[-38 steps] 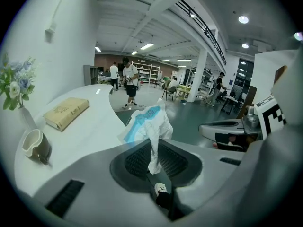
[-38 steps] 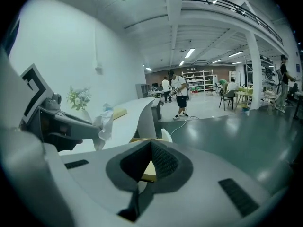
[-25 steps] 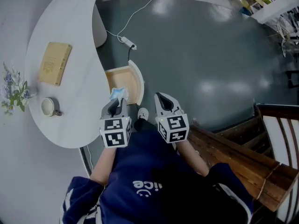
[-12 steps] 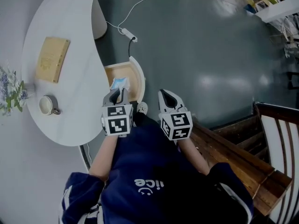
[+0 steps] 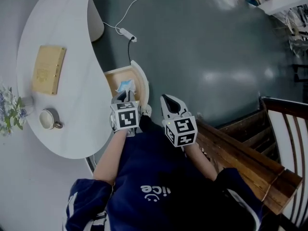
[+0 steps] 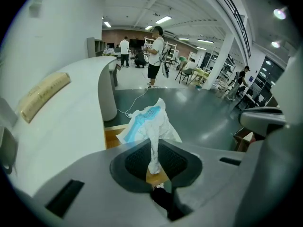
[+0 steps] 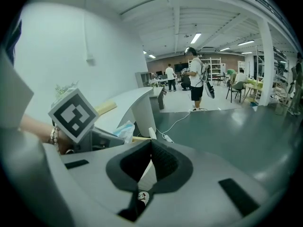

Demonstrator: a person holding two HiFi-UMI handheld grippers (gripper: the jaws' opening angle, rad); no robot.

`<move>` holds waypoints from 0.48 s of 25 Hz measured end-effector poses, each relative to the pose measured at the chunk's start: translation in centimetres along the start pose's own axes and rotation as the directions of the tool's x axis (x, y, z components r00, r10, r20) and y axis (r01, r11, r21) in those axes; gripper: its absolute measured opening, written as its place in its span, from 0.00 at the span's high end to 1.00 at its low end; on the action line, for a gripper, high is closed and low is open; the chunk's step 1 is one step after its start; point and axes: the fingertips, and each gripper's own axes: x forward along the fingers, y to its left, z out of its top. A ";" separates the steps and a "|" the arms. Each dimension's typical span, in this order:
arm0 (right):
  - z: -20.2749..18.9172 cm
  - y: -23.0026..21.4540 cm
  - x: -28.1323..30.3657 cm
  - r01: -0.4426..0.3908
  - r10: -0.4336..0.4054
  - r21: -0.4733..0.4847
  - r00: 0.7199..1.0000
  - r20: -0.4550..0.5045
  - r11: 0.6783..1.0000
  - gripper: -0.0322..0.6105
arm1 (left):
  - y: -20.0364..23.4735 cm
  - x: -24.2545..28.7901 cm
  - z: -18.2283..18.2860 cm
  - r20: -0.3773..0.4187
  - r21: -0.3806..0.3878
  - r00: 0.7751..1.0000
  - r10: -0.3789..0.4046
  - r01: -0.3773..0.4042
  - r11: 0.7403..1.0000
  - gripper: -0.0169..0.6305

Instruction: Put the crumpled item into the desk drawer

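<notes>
The crumpled item [image 5: 125, 85] is a white and blue wad of thin wrapper. My left gripper [image 5: 126, 95] is shut on its lower tail and holds it just over the open wooden drawer [image 5: 115, 78] under the white desk [image 5: 62, 105]. In the left gripper view the wad [image 6: 149, 122] stands up between the pads, with the drawer's wood [image 6: 111, 137] behind it. My right gripper [image 5: 168, 101] hangs beside the left one, to the right of the drawer's curved white front, shut and with nothing in it. The right gripper view shows the wad [image 7: 124, 130] at the left.
On the desk lie a tan wooden box [image 5: 45, 70], a mug [image 5: 48, 119] and some flowers [image 5: 9, 112]. A power strip [image 5: 126, 33] with its cable lies on the grey floor beyond the drawer. A wooden bench [image 5: 240, 158] stands at the right. People stand far off [image 6: 155, 56].
My left gripper has sunk and moved forward with the wad, from short of the drawer to over its open box. The right gripper has stayed about where it was.
</notes>
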 end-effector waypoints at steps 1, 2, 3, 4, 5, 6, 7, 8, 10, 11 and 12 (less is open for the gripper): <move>-0.1 0.0 0.1 0.002 -0.002 0.000 1.000 -0.005 1.000 0.94 | 0.2 0.7 -0.3 -0.015 -0.006 1.000 0.003 -0.003 1.000 0.91; -0.2 -0.1 0.0 0.009 -0.009 0.003 1.000 -0.010 1.000 0.94 | 0.4 1.4 -0.6 -0.030 -0.011 1.000 0.005 -0.005 1.000 0.91; -0.3 -0.3 0.0 0.019 -0.018 0.010 1.000 -0.014 1.000 0.94 | 0.5 2.0 -0.8 -0.042 -0.016 0.999 0.002 -0.003 1.000 0.91; -0.4 -0.5 -0.1 0.029 -0.029 0.019 0.999 -0.017 0.999 0.94 | 0.4 2.5 -0.9 -0.050 -0.017 0.999 -0.005 0.004 1.000 0.91; -0.5 -0.6 -0.1 0.039 -0.038 0.029 0.999 -0.018 0.999 0.94 | 0.2 3.1 -0.9 -0.054 -0.014 0.998 -0.012 0.012 1.000 0.91; -0.6 -0.7 0.0 0.045 -0.044 0.035 0.999 -0.018 0.998 0.94 | 0.2 3.5 -0.9 -0.058 -0.006 0.998 -0.016 0.015 1.000 0.91; -0.6 -0.7 0.1 0.048 -0.047 0.039 0.999 -0.018 0.998 0.94 | 0.3 4.0 -1.0 -0.065 -0.003 0.998 -0.013 0.012 1.000 0.91; -0.6 -0.7 0.2 0.051 -0.050 0.041 0.999 -0.018 0.998 0.94 | 0.5 4.5 -1.1 -0.074 -0.011 0.997 -0.007 0.006 1.000 0.91; -0.8 -0.7 0.1 0.058 -0.057 0.044 0.998 -0.023 0.997 0.94 | 1.0 5.6 -1.8 -0.098 -0.058 0.995 0.003 -0.009 0.998 0.91; -1.0 -0.8 -0.1 0.064 -0.062 0.048 0.998 -0.028 0.997 0.94 | 1.1 6.1 -2.3 -0.114 -0.082 0.993 0.002 -0.012 0.997 0.91; -1.2 -0.8 -0.2 0.070 -0.068 0.053 0.997 -0.033 0.996 0.94 | 1.2 6.6 -2.8 -0.131 -0.100 0.991 -0.002 -0.011 0.995 0.91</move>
